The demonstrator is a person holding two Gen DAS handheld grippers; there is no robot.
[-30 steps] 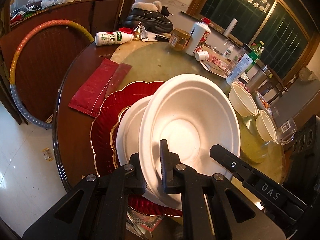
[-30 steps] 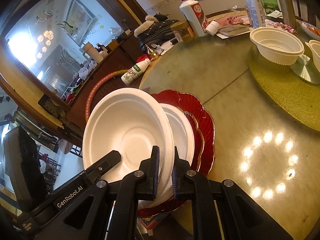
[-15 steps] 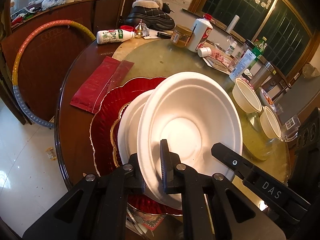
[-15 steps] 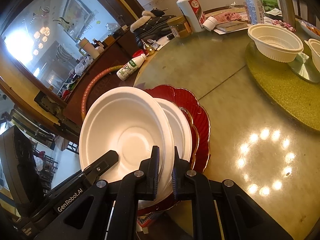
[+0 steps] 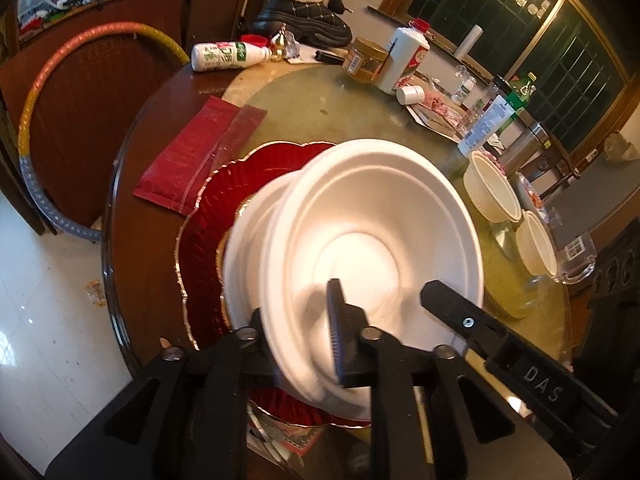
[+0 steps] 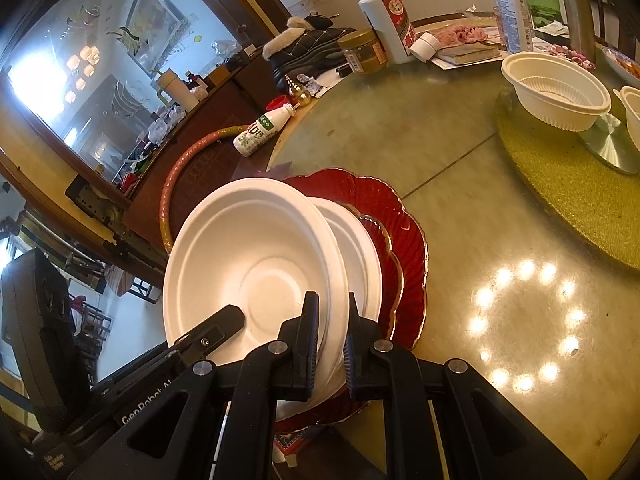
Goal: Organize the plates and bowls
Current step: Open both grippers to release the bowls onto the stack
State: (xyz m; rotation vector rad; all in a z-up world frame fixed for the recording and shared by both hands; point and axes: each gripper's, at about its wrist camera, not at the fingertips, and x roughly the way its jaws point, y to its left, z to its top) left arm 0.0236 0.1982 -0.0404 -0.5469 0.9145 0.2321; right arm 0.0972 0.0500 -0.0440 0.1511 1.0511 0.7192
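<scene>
A white bowl (image 5: 384,264) is clamped by its near rim in both tools: the left tool (image 5: 298,344) and the right tool (image 6: 331,340) each have their jaws closed on that rim. Just beyond and below it lies a white plate (image 6: 360,256) on a red scalloped plate (image 6: 408,240) on the tabletop (image 6: 460,208). Well beyond the right tool, a ribbed white bowl (image 6: 556,96) stands.

Ahead of your grippers the round table (image 6: 460,208) carries a red scalloped plate (image 6: 408,240) nearest you, a red packet (image 5: 192,160) to its left, and two cream bowls (image 5: 492,188) far right.
</scene>
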